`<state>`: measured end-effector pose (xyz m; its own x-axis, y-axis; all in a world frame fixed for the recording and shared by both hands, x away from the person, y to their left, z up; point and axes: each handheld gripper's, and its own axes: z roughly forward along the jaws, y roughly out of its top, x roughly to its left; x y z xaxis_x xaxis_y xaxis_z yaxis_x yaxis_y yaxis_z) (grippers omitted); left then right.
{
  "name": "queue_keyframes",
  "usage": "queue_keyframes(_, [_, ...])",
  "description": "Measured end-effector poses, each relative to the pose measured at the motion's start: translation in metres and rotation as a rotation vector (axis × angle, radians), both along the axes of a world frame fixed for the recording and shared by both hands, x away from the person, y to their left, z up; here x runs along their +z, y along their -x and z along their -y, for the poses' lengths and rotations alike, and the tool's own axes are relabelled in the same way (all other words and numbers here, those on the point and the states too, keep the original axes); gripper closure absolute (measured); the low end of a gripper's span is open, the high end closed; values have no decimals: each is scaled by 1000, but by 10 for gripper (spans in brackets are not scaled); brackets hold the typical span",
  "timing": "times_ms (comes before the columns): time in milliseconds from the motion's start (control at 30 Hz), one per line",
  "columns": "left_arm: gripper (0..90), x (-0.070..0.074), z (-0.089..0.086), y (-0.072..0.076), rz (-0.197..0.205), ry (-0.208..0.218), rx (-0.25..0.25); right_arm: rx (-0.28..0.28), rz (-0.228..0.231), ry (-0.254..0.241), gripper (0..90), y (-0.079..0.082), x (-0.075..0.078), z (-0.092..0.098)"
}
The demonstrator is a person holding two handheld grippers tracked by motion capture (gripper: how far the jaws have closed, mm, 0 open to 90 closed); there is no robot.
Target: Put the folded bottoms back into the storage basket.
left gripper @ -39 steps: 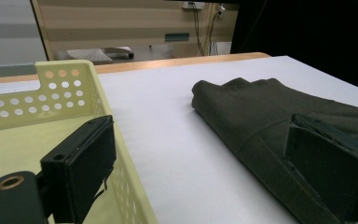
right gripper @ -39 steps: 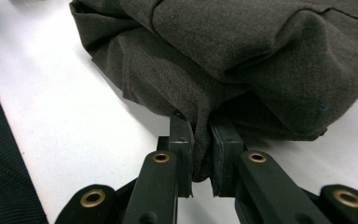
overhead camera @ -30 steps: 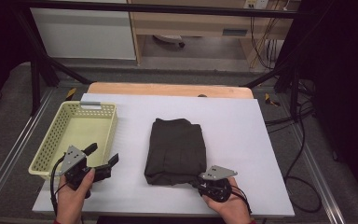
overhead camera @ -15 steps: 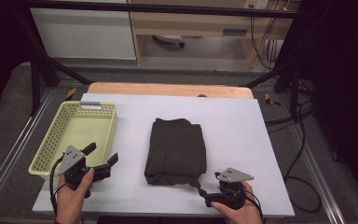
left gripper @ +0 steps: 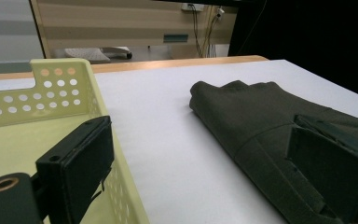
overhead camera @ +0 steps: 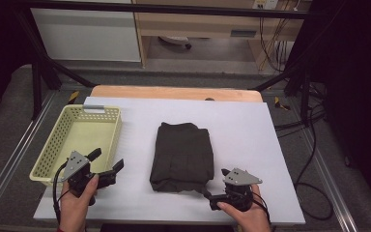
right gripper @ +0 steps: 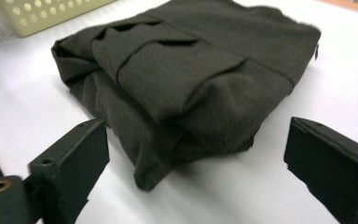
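Note:
A folded dark olive garment [overhead camera: 182, 157] lies in the middle of the white table [overhead camera: 251, 130]. My right gripper [overhead camera: 217, 189] is low at the garment's near right corner, open and pointing left at it. In the right gripper view the garment [right gripper: 186, 70] lies just ahead of the gripper [right gripper: 200, 163], whose wide-apart jaws hold nothing. My left gripper [overhead camera: 108, 159] hovers open at the near right corner of a yellow perforated basket [overhead camera: 96, 109]. From the left gripper view, one jaw of the gripper [left gripper: 200, 177] hangs over the basket [left gripper: 9, 107] and the other overlaps the garment [left gripper: 261, 112].
The basket stands empty at the table's left. A wooden strip [overhead camera: 174, 92] edges the far side. Metal frame rails [overhead camera: 319, 159] and cables [overhead camera: 314, 121] run beside the table on the right. Bare white surface lies right of the garment.
My right gripper has drawn back a little to the right from the garment's near corner and turned to face it. The left gripper, garment and basket have stayed put.

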<state>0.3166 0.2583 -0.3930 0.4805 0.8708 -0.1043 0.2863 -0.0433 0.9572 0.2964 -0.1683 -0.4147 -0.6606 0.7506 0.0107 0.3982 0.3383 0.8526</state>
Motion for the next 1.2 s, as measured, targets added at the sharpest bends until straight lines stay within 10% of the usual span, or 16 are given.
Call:
queue_keyframes(867, [77,-3,7,0,-21,8,-21,85,-60,105,121,-22,-37,-42])
queue_keyframes(967, [78,-2,8,0,-17,-1,-23,74,-14,178,240,-20,-39,-44])
queue_keyframes(1200, [78,-1,5,0,-18,23,-20,83,-16,152,431,-23,-34,-39])
